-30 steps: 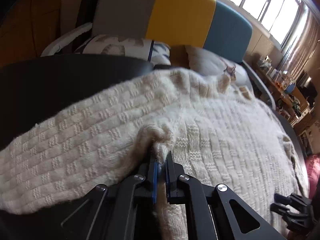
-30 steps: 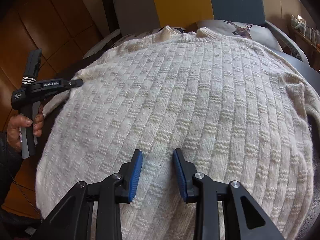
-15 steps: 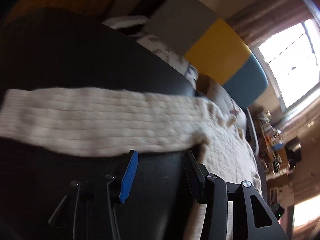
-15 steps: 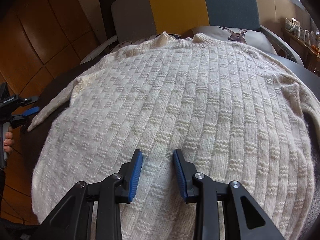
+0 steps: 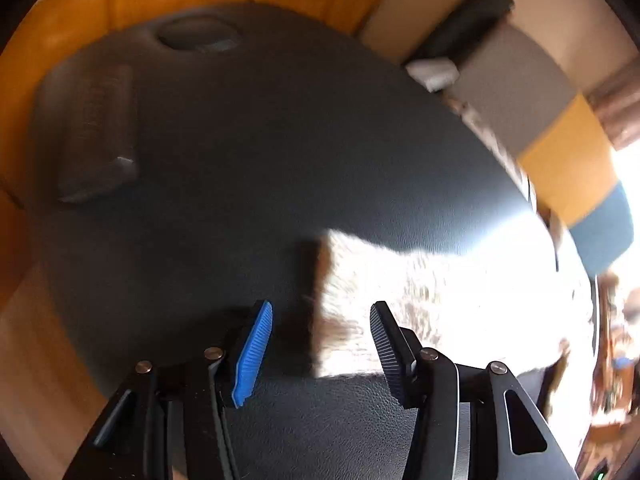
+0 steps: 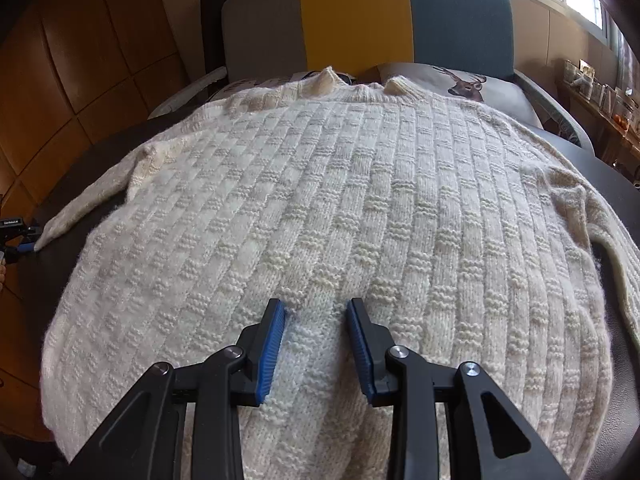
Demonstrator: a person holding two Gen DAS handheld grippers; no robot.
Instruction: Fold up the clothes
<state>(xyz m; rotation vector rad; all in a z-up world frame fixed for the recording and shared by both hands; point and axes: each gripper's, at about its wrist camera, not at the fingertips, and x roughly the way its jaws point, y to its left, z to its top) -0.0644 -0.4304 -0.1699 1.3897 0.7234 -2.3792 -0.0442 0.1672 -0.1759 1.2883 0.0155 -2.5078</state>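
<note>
A cream knitted sweater point(image 6: 340, 208) lies spread flat on a dark round table point(image 5: 280, 140), collar towards the sofa. Its left sleeve point(image 6: 92, 196) stretches out to the left. My left gripper point(image 5: 322, 306) hovers over the sleeve's cuff point(image 5: 348, 280). Its jaws are opening, and the cuff lies loose between them, untouched by the pads. The right wrist view catches this gripper point(image 6: 18, 236) at the far left edge. My right gripper point(image 6: 316, 304) rests over the lower body of the sweater, jaws partly apart, with flat knit between them and nothing clamped.
A sofa with a grey, yellow and teal back point(image 6: 360, 12) stands behind the table, with a deer cushion point(image 6: 460, 84) on it. A grey flat object point(image 5: 92, 132) lies on the table's far left. Wooden wall panels point(image 6: 80, 60) are to the left, a cluttered shelf point(image 6: 600, 92) to the right.
My left gripper was shut on a pinch of the sleeve. It swept left, let go and opened, and the sleeve now lies stretched out. My right gripper has stayed put.
</note>
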